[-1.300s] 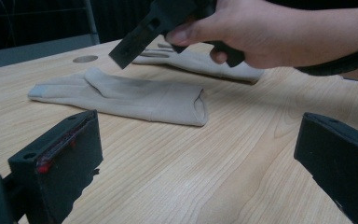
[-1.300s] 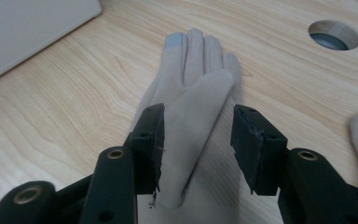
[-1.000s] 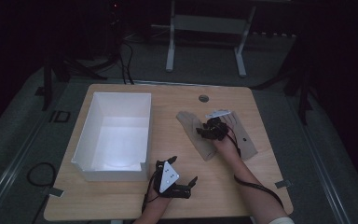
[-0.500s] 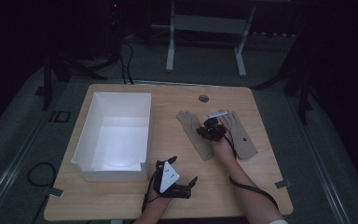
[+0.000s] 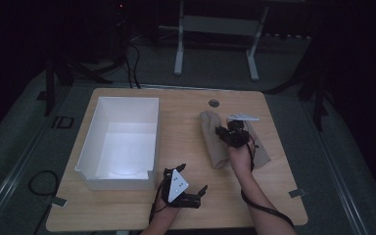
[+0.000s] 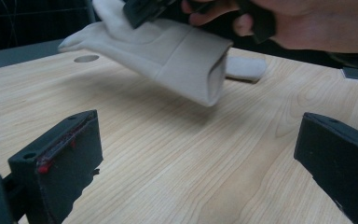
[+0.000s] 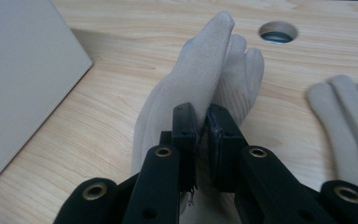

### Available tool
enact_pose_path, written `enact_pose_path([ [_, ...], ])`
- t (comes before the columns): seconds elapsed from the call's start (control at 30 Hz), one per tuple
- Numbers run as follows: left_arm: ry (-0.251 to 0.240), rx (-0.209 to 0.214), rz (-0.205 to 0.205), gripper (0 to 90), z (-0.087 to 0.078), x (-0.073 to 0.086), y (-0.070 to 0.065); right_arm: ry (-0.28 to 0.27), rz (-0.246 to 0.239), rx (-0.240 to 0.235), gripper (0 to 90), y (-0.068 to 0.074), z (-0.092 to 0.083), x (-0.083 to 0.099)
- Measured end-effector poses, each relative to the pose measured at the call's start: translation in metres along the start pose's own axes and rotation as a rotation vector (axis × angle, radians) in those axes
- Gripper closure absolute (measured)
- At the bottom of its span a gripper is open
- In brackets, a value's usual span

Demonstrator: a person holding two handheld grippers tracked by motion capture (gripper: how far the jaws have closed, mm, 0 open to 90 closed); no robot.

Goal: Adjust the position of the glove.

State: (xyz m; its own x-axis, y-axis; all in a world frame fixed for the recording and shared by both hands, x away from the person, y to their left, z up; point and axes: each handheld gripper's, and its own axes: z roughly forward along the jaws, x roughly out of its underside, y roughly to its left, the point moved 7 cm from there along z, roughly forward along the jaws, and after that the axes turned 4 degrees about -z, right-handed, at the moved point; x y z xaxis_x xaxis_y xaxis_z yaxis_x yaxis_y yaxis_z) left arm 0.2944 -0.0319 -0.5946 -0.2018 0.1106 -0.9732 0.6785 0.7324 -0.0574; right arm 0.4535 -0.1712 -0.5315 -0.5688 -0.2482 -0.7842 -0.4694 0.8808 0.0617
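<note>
Two beige gloves are on the right half of the wooden table. My right gripper point(image 5: 230, 134) is shut on a fold of the left glove point(image 5: 211, 139) and holds it tilted, cuff end off the wood. In the right gripper view the jaws point(image 7: 202, 112) pinch the fabric, and the glove's fingers point(image 7: 200, 70) point away toward the table. The second glove point(image 5: 260, 149) lies flat just to the right, also seen as the flat glove point(image 7: 349, 126). My left gripper point(image 5: 193, 177) rests near the front edge, open with nothing between its jaws point(image 6: 198, 140), facing the raised glove point(image 6: 168, 56).
A white open box point(image 5: 85, 152) stands on the left half of the table, its wall point(image 7: 23, 70) close to the held glove. A round cable hole point(image 5: 214, 103) sits near the far edge. Dark floor, cables and a metal stand lie beyond the table.
My right gripper has closed on the left glove and risen, lifting its cuff end off the table. The left gripper has stayed in place.
</note>
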Motion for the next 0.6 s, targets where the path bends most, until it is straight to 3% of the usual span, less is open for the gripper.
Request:
enact_pose_path([
  [0.13,-0.001,0.004,-0.010,1.2,0.000,0.000,0.000,-0.021,0.030,0.016,82.5,0.001,-0.011,0.003],
  [0.27,0.000,0.005,-0.002,1.3,0.000,0.000,-0.001,-0.032,0.097,0.034,82.6,0.005,-0.023,0.016],
  [0.4,0.000,0.006,0.001,1.3,0.000,0.000,-0.001,-0.018,0.086,0.061,82.6,0.008,-0.023,0.030],
  [0.6,0.001,0.007,0.005,1.3,0.000,0.000,-0.002,-0.005,0.148,0.073,82.5,0.001,-0.019,0.051],
])
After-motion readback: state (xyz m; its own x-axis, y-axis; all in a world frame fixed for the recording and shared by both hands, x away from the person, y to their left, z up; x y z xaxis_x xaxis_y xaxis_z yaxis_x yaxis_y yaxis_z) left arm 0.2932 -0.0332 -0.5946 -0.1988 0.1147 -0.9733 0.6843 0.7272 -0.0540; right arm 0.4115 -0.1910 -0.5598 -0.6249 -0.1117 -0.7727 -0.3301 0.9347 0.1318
